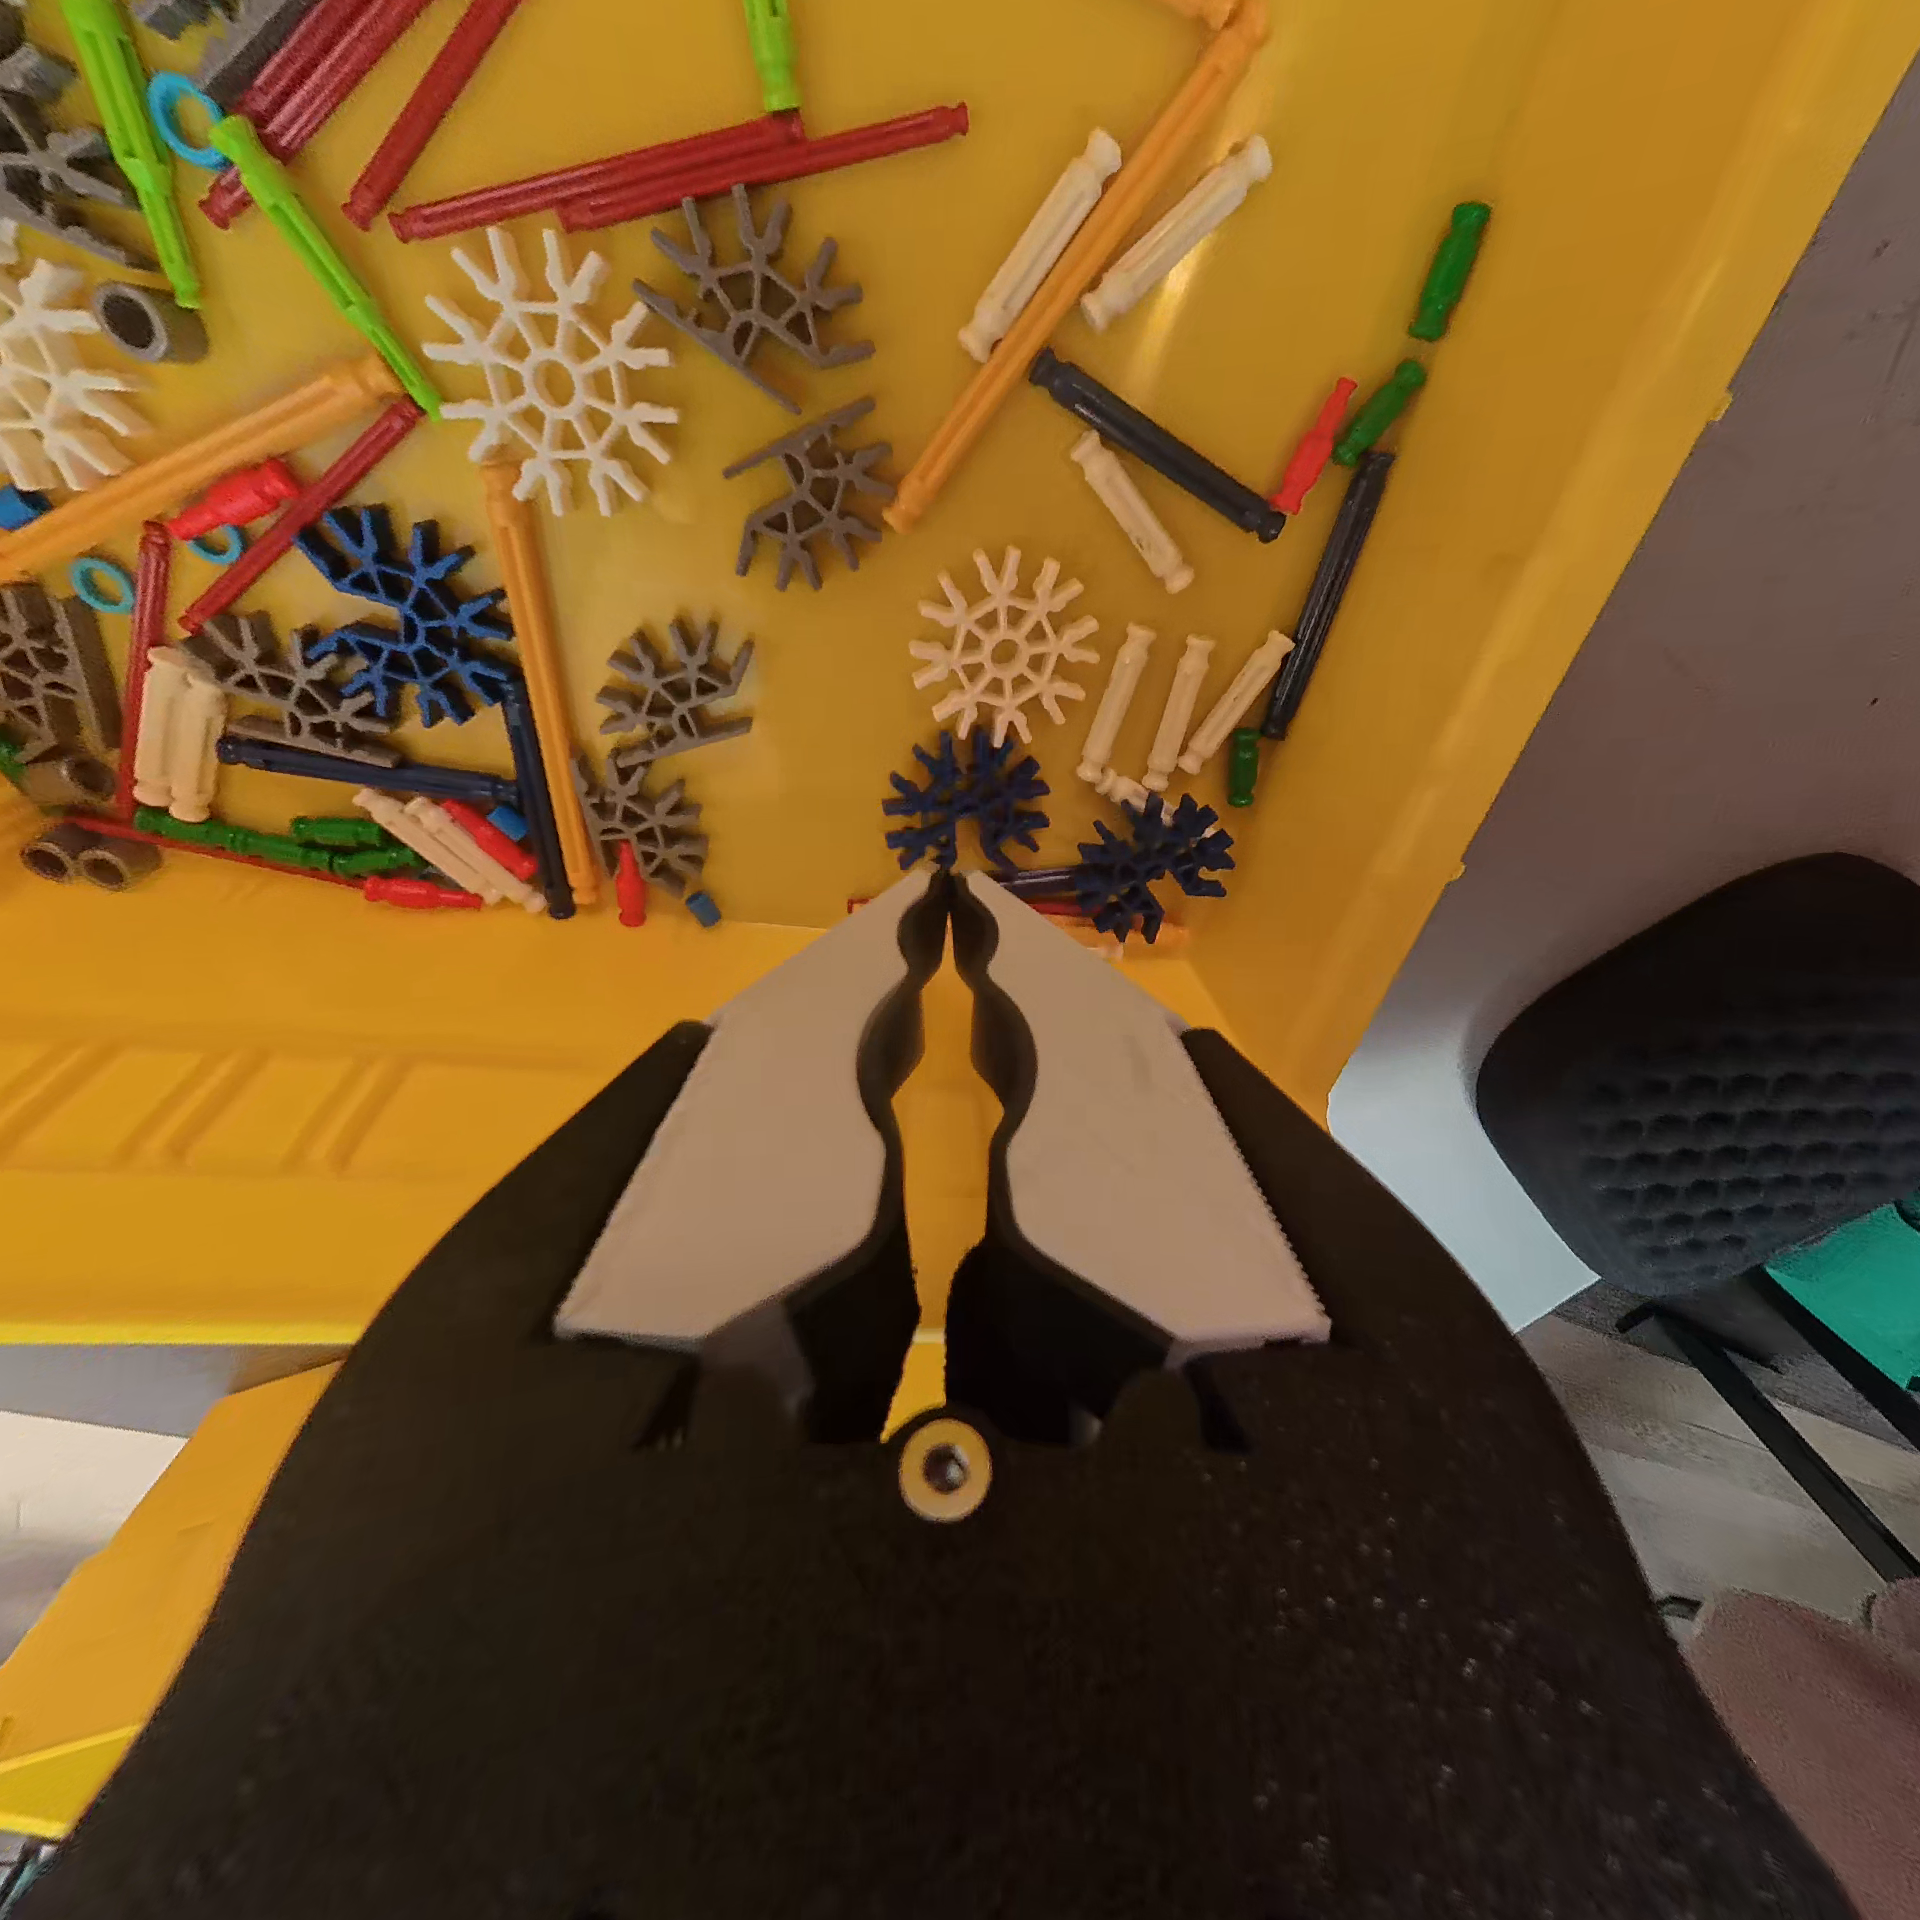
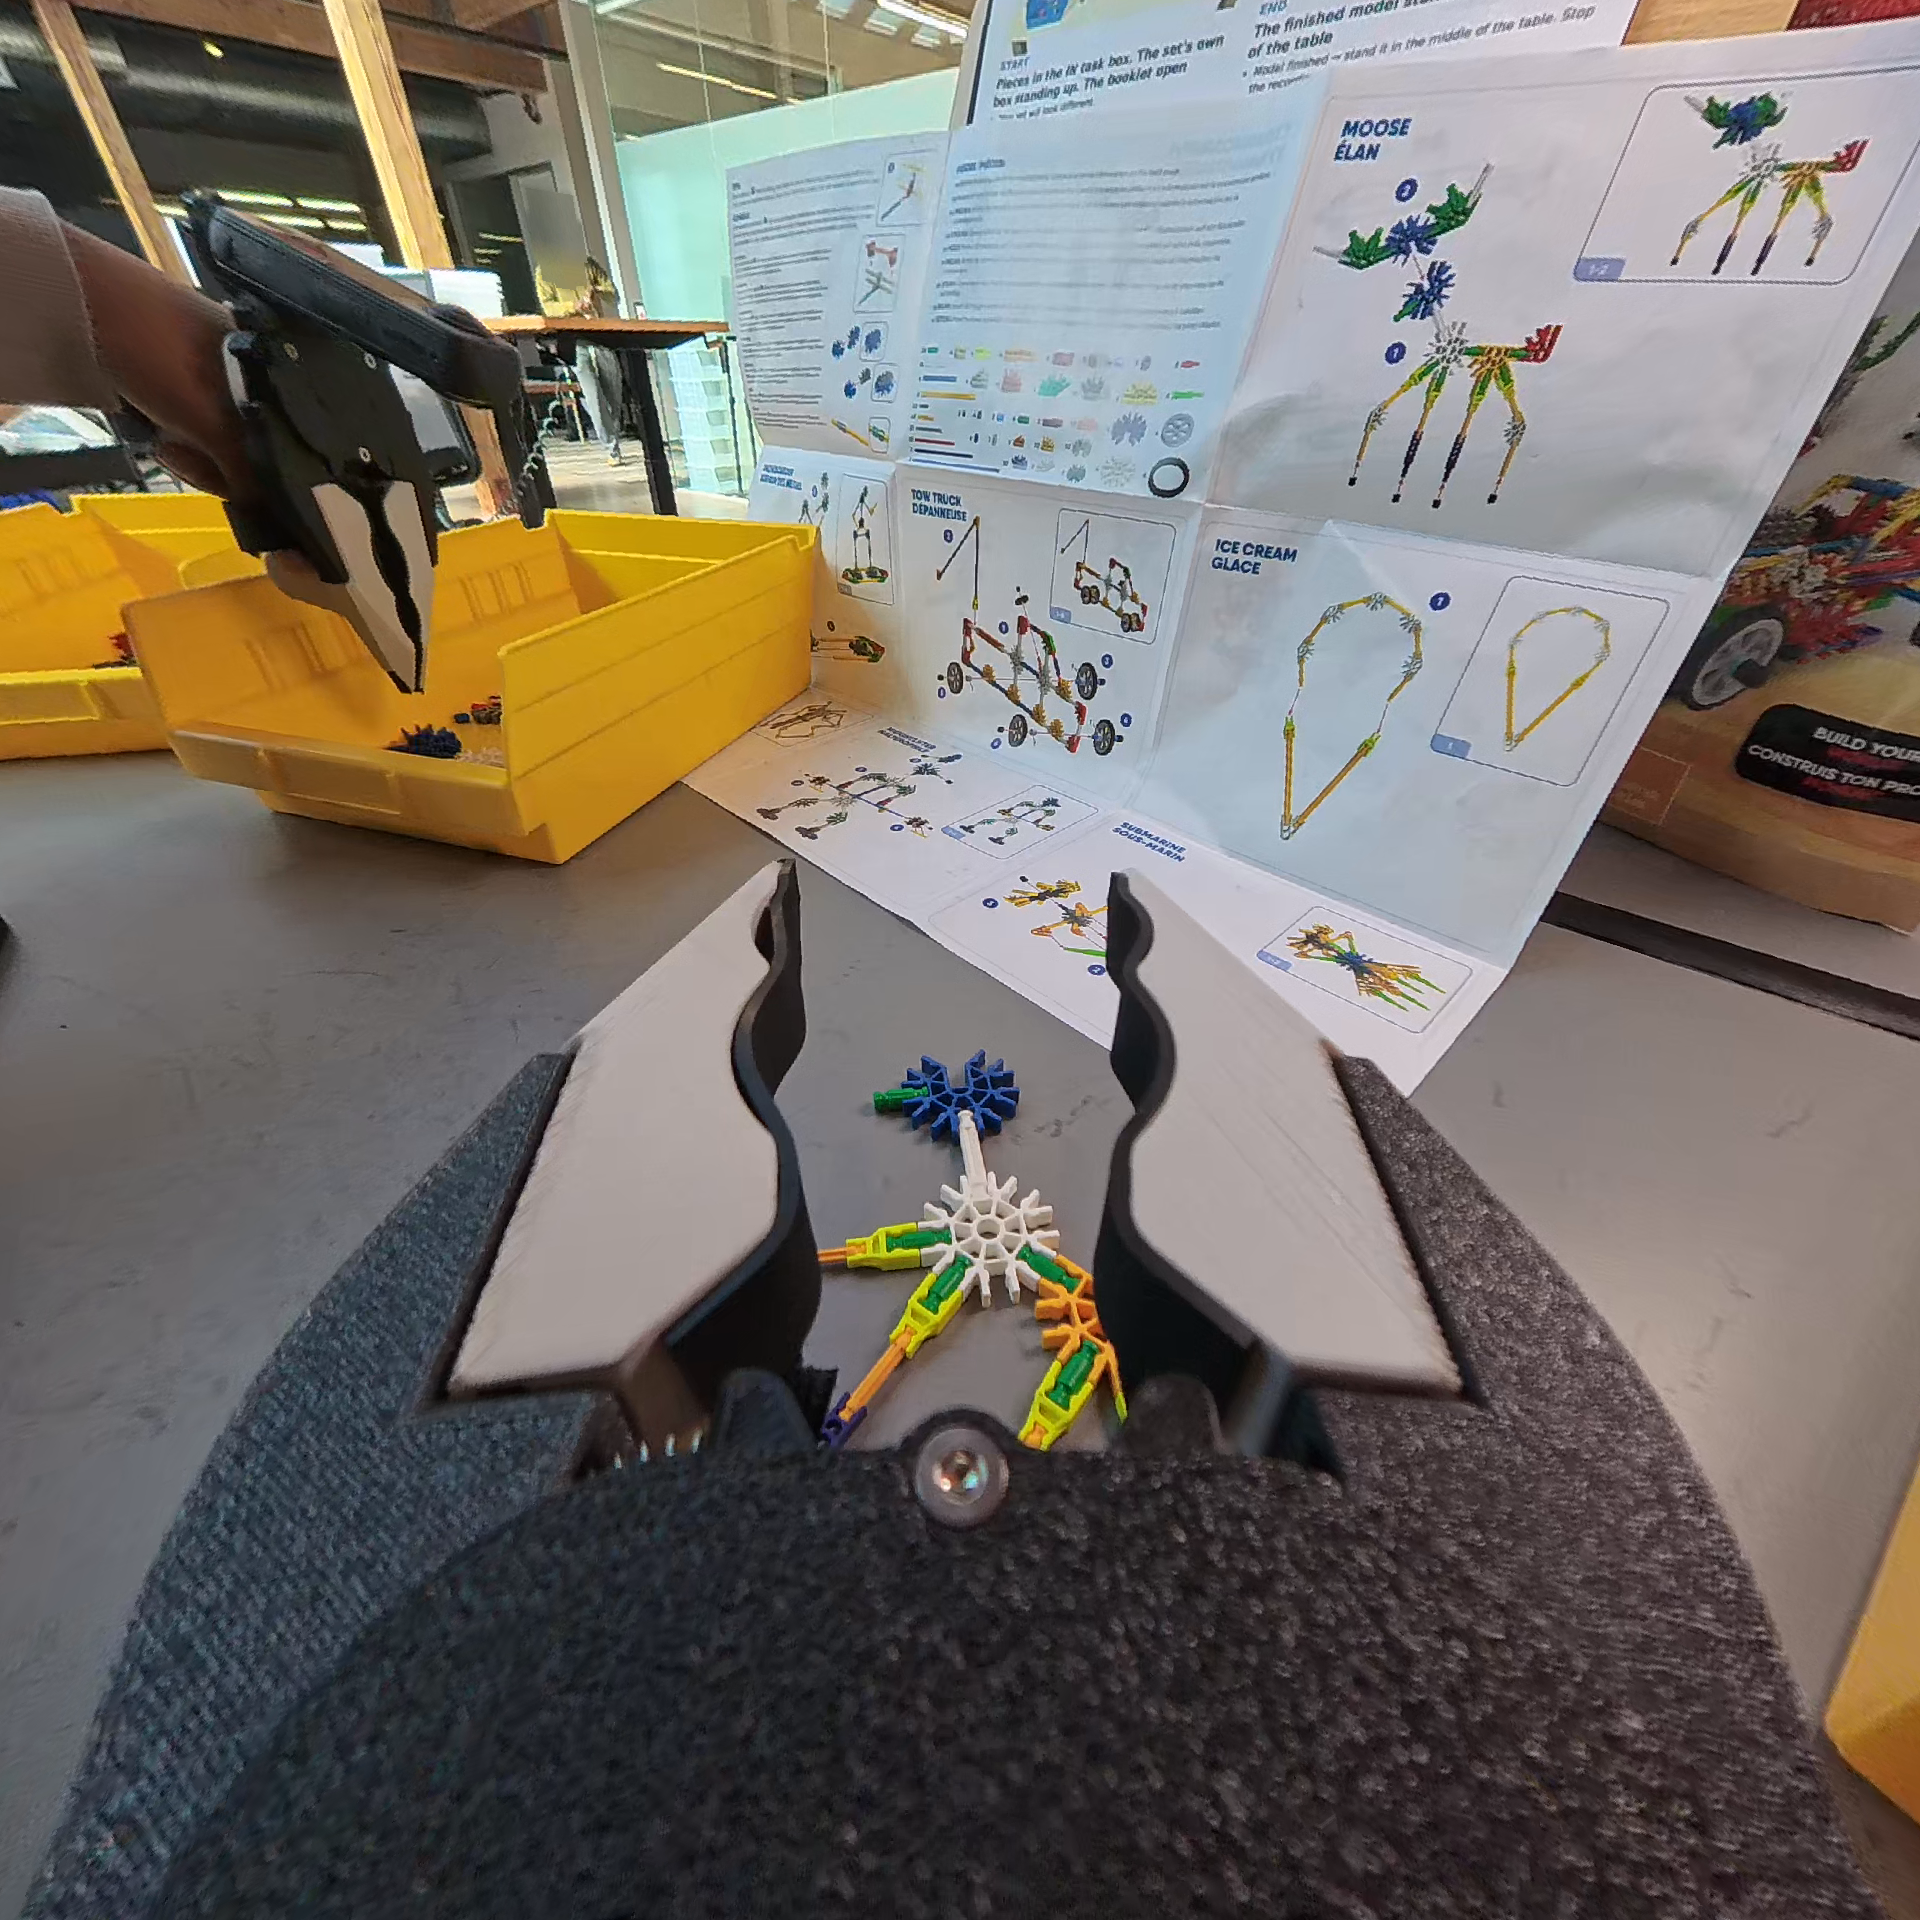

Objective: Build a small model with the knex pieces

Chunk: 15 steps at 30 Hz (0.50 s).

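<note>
My left gripper (image 1: 948, 883) is shut and empty. It hangs over a yellow bin (image 1: 312, 1091) of loose rods and connectors, its tips just above a blue snowflake connector (image 1: 966, 800). A second blue connector (image 1: 1153, 857) and a white one (image 1: 1003, 649) lie close by. The right wrist view shows this gripper (image 2: 412, 681) above the bin (image 2: 644, 675), held by a hand. My right gripper (image 2: 954, 888) is open and empty over a part-built model on the grey table. The model's white hub (image 2: 987, 1236), blue connector (image 2: 961, 1091) and orange connector (image 2: 1075, 1314) lie between the fingers.
A large folded instruction sheet (image 2: 1299, 468) stands behind the model. A second yellow bin (image 2: 62, 623) sits at the far left and a toy box (image 2: 1818, 675) at the right. A black chair (image 1: 1714, 1091) stands beside the table. Tip to tip, the grippers are about 45 cm apart.
</note>
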Available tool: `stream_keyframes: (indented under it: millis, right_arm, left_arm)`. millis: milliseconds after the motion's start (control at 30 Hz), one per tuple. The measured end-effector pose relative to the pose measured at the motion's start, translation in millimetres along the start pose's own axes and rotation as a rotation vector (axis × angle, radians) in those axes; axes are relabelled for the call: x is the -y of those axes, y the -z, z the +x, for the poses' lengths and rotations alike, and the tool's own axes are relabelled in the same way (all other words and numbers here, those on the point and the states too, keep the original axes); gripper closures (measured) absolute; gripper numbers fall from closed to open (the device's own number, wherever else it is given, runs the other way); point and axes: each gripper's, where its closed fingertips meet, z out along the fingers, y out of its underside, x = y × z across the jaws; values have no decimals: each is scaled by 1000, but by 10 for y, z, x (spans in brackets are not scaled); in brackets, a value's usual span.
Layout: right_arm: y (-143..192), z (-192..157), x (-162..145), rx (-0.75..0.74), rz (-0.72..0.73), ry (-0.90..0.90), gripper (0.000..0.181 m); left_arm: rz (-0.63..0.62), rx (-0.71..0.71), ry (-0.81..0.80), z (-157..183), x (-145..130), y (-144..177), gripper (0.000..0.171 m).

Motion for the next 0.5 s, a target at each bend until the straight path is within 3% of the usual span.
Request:
stream_keyframes:
  millis: [267,333,500]
  right_arm:
    - [-8,-9,-4,1,-4,6,123]
    - [-9,-9,-5,-1,-5,7,123]
    - [-3,1,-2,-6,-3,6,123]
  left_arm:
    - [15,67,-12,-16,2,16,171]
    - [-35,53,-24,34,-15,-75,152]
    - [-139,30,-25,62,-59,-293,138]
